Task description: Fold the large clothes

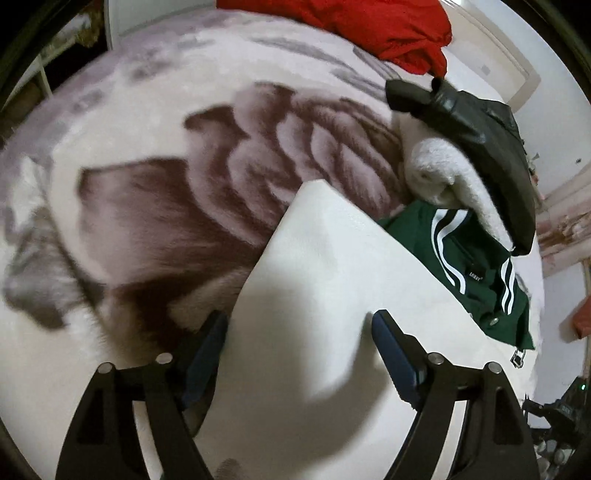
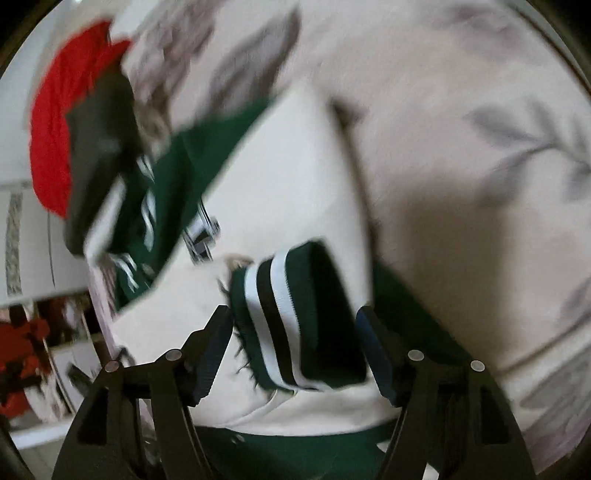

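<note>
Left hand-held gripper (image 1: pixel 299 354) first, and its jaws stand wide apart over the cream sleeve (image 1: pixel 332 280) of the jacket, gripping nothing; the near-left pad sits at the sleeve's edge, the right one over the cloth, neither pinching. That cream panel lies flat on the bed, across the blanket (image 1: pixel 155 206) with its brown flower print. Just beyond on the right, the jacket's green body (image 1: pixel 480 266) shows its white stripes and a small label. Far right, a black leather jacket (image 1: pixel 480 133) is piled on a fluffy white garment (image 1: pixel 443 166), with a red garment (image 1: pixel 351 26) at the far edge.

Over to the right wrist view, blurred with motion. Right hand-held gripper (image 2: pixel 295 350) is open too, jaws apart, and the green cuff (image 2: pixel 295 314) with its white and black bands sits right between them, lying on the cream sleeve (image 2: pixel 280 184). No pad looks to be pressing it, though blur makes contact hard to judge. The green body (image 2: pixel 192 162) runs off to the far left, towards the black jacket (image 2: pixel 96 147) and the red garment (image 2: pixel 62 122).

My read: a sleeve fold has been laid in and let go. Next up, both grippers need fresh holds, likely on the hem or a side edge, to bring the body over squarely without dragging the sleeve out.
</note>
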`<state>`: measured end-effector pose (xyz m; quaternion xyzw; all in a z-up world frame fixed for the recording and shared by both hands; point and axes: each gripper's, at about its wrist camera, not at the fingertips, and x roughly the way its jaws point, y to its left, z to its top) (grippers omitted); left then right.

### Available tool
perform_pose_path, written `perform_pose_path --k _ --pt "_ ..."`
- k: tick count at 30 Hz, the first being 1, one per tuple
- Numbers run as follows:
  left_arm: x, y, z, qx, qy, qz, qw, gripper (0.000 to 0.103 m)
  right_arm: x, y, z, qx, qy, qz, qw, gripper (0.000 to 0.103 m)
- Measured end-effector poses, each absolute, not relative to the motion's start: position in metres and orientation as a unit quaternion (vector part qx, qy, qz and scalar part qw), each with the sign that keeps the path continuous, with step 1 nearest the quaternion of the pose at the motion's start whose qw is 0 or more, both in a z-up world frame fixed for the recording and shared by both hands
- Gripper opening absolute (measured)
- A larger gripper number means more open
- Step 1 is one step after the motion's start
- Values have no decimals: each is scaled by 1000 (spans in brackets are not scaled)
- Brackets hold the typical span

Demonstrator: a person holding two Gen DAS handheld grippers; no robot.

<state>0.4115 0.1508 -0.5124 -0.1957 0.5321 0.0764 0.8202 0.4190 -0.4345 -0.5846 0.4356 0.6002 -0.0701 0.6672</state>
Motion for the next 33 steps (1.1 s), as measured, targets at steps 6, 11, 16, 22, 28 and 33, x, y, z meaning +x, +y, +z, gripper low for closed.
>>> perform_pose_path --k 6,11,16,22,28,33 --pt "409 117 -493 -93 524 80 843 95 422 -437 -532 396 544 -118 730 8" --pt "423 124 -549 -112 563 80 815 103 432 -459 -538 363 558 -150 731 8" --pt "423 130 -553 -126 562 75 814 103 439 -466 -585 330 614 -160 700 20" --pt "393 113 -504 -110 541 83 830 103 381 -482 -557 409 597 -128 678 51" --pt "310 57 -488 -95 568 29 817 103 255 -482 -544 415 625 -158 642 52" --pt "234 -10 -524 -97 645 -20 757 103 165 -481 -564 444 651 -172 591 52"
